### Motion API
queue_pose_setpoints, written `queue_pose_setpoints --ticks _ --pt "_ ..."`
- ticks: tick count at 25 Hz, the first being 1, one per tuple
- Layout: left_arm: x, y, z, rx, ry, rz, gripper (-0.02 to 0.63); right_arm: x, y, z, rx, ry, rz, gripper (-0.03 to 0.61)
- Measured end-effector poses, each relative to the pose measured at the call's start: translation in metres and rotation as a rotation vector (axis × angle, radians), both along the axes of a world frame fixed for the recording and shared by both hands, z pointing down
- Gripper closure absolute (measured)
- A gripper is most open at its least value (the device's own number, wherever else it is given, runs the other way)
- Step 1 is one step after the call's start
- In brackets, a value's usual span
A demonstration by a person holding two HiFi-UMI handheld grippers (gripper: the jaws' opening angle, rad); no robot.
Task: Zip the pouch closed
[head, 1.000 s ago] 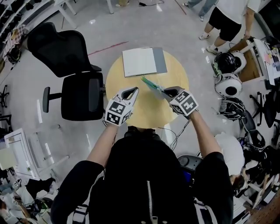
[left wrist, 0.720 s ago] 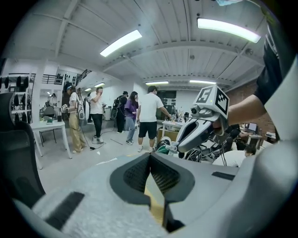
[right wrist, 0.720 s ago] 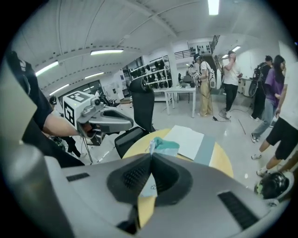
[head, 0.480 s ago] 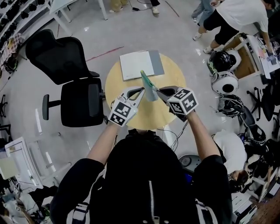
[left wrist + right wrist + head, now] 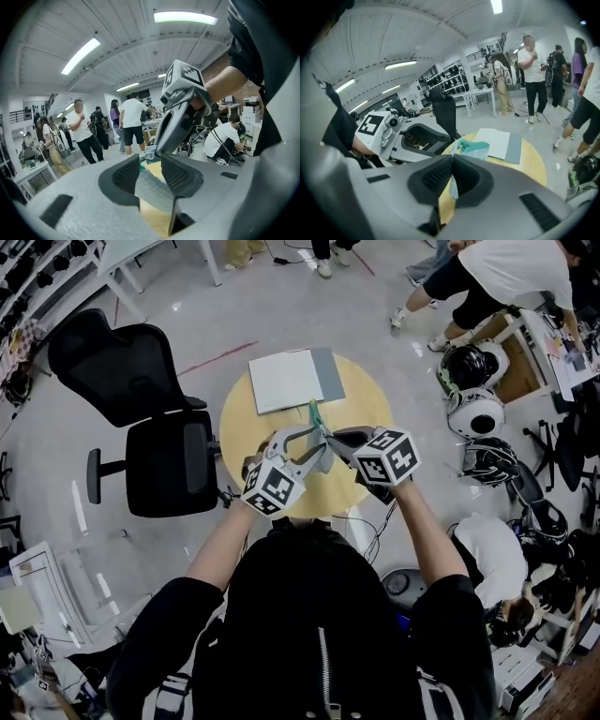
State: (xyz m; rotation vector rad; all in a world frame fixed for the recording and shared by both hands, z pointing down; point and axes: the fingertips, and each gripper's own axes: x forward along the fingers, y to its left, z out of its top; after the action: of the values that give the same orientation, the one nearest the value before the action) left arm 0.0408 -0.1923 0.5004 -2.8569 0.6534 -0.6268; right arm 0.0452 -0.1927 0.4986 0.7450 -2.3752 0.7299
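The pouch (image 5: 318, 433), grey with a green top, hangs upright over the round yellow table (image 5: 366, 399). My right gripper (image 5: 336, 440) is shut on its right edge; in the right gripper view the pads pinch the grey sheet (image 5: 453, 183) and the green top (image 5: 474, 147) stands beyond them. My left gripper (image 5: 307, 442) reaches in from the left. Its jaws have just been opening and stand apart, with the pouch's grey edge (image 5: 151, 188) between them and not pressed. The right gripper (image 5: 180, 110) rises just behind.
A white sheet on a grey pad (image 5: 291, 380) lies at the table's far side. A black office chair (image 5: 155, 423) stands left of the table. Helmets (image 5: 473, 390) lie on the floor at the right, and several people stand about the room.
The left gripper has swung right to the pouch, and its jaws now stand apart around the edge. The pouch has turned from slanted to upright and come closer to me.
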Motion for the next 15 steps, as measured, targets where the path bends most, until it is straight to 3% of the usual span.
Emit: queue_pose_setpoints --ticks 7,15 --pt "0.004 0.006 0.001 0.066 -0.044 0.036 0.517 -0.001 0.01 -0.002 -0.004 -0.012 -0.03 0.572" --pt "0.004 0.005 0.002 0.105 -0.08 0.055 0.528 -0.002 0.013 -0.002 -0.024 -0.027 -0.04 0.572"
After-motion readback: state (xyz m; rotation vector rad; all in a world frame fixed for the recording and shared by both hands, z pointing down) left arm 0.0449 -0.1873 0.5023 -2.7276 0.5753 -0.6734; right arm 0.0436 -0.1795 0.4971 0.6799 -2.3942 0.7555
